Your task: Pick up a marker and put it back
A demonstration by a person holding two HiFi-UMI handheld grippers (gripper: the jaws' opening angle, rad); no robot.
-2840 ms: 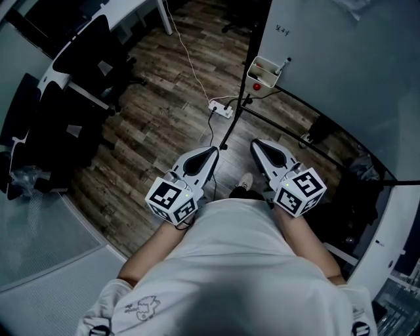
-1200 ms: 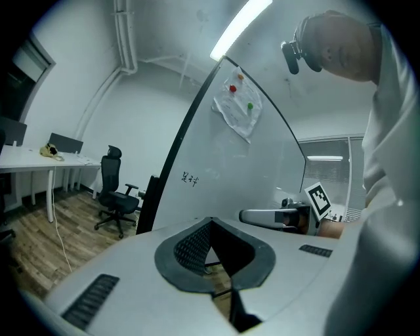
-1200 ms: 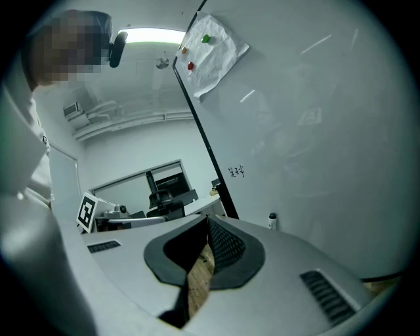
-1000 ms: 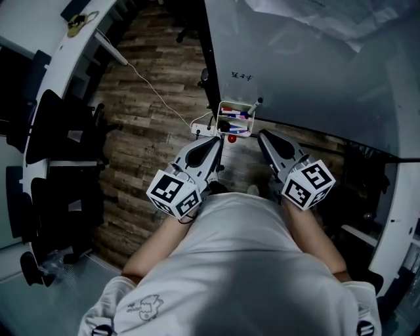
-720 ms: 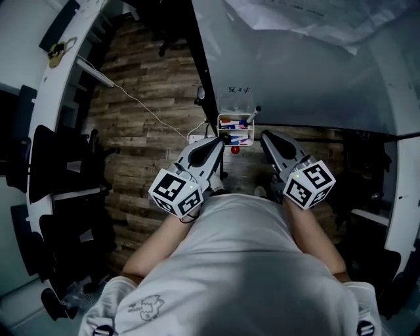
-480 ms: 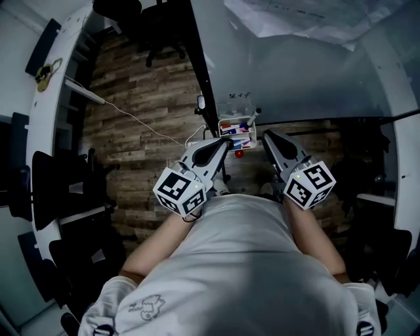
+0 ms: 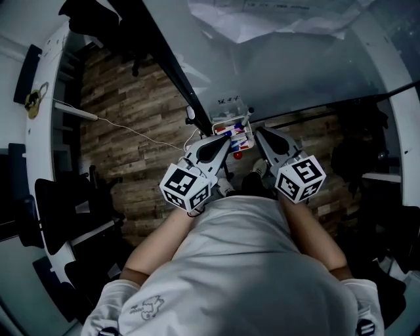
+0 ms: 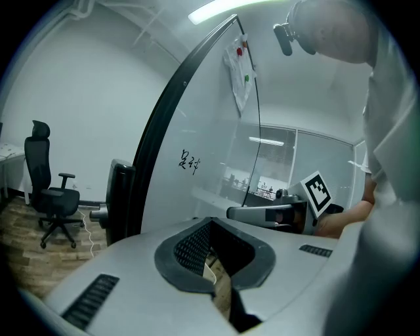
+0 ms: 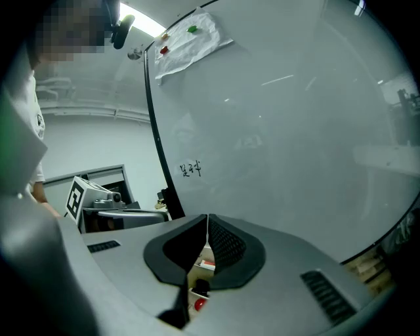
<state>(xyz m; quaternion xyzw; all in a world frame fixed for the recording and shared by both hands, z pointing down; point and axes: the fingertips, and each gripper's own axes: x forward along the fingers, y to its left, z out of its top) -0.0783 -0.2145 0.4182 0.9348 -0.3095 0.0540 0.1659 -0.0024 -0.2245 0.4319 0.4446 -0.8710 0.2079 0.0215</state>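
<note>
The person stands facing a whiteboard (image 7: 302, 65), both grippers held out level in front of the body and side by side. The left gripper (image 7: 225, 138) has its fingers pressed together at the tips with nothing between them, as its own view shows (image 8: 211, 224). The right gripper (image 7: 258, 131) is likewise clenched and empty (image 9: 207, 217). The markers (image 7: 237, 130), red and blue among them, lie in a small white marker tray (image 7: 229, 122) fixed at the whiteboard's lower edge. The tray sits just ahead of the two sets of fingertips and between them, touched by neither. A small scribble (image 7: 230, 100) is written on the whiteboard just above the tray. A round red thing (image 9: 199, 304) shows just below the tray in the right gripper view. A crumpled sheet of paper (image 7: 275, 20) hangs higher on the whiteboard. An office chair (image 8: 50, 195) stands on the wooden floor (image 7: 125, 118) to the left.
</note>
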